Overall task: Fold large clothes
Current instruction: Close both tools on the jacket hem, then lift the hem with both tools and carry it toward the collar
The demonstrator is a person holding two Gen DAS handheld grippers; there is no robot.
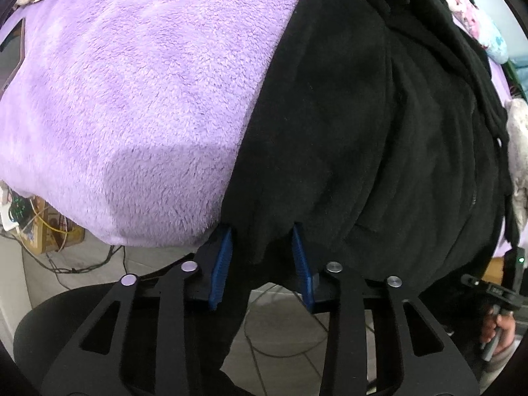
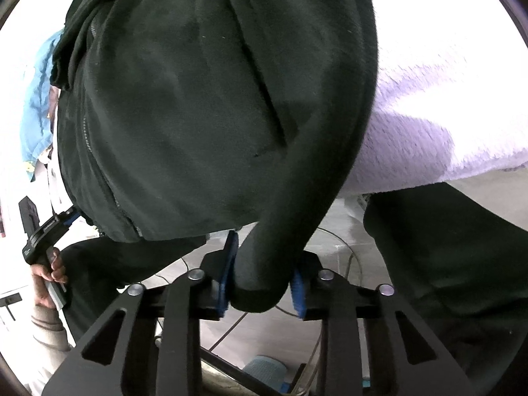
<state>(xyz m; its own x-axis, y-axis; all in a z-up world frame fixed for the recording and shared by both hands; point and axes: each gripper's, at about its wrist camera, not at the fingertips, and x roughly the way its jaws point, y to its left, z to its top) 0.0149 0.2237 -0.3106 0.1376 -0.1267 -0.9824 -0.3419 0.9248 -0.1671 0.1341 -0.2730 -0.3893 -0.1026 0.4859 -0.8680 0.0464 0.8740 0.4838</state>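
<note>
Your black fleece zip jacket point(image 1: 363, 125) lies spread over the shaggy lilac plush blanket point(image 1: 132, 82), its lower edge hanging off the blanket's near side. No fold is visible yet, so I judge you are at the first step, with every fold left. Your left gripper point(image 1: 262, 260) pinches the hem between blue ribbed pads. Your right gripper point(image 2: 262, 277) pinches the rounded, tube-like sleeve end point(image 2: 260, 283). The fleece looks soft, thick and matte, with a zip line running through it.
</note>
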